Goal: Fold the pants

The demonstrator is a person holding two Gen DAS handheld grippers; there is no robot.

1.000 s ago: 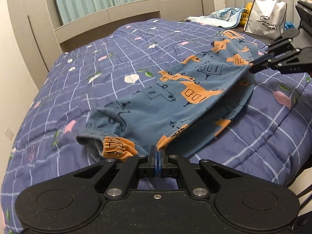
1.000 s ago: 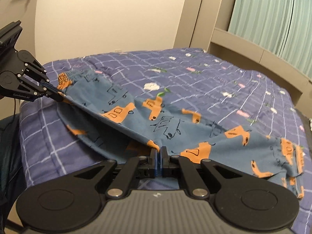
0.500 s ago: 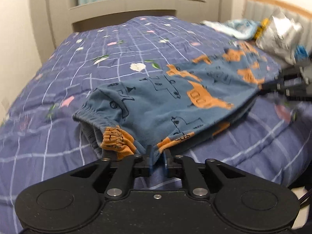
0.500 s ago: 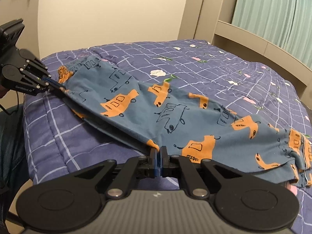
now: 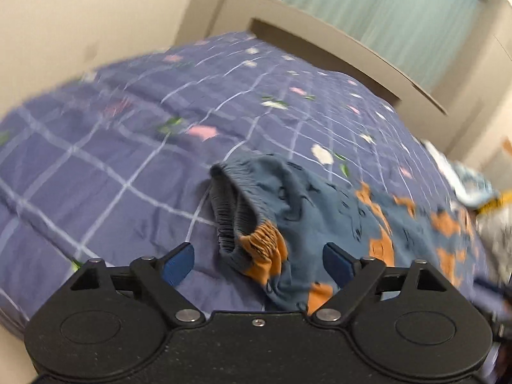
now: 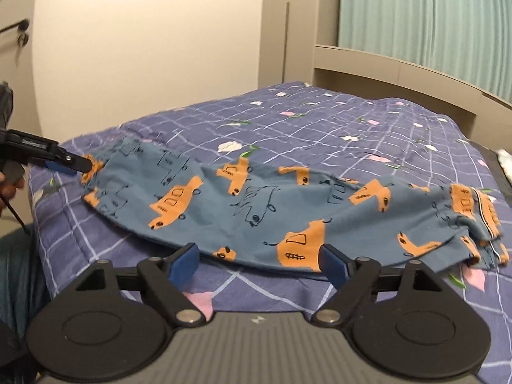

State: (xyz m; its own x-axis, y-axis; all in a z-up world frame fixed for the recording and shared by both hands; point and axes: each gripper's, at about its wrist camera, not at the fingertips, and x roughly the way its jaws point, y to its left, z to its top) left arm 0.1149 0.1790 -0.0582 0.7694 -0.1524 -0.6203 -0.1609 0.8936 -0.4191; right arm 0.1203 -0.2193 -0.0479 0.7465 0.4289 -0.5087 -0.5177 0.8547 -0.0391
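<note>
Blue pants [image 6: 256, 204] with orange truck prints lie folded lengthwise across the bed. Their elastic waistband [image 5: 236, 211] lies right in front of my left gripper [image 5: 258, 260], which is open and empty. My right gripper [image 6: 257, 260] is open and empty too, at the pants' near long edge, with the leg cuffs [image 6: 480, 220] to its right. The left gripper also shows in the right wrist view [image 6: 68, 163], at the waistband end.
The purple checked bedspread [image 6: 368, 134] covers the bed. A beige headboard ledge [image 6: 400, 70] and green curtain [image 6: 432, 16] stand behind. Other clothes and a bag [image 5: 473, 188] lie blurred at the far right of the left wrist view.
Both grippers have opened and let go of the pants, which now lie flat on the bed. The left gripper has swung so the waistband is in front of it.
</note>
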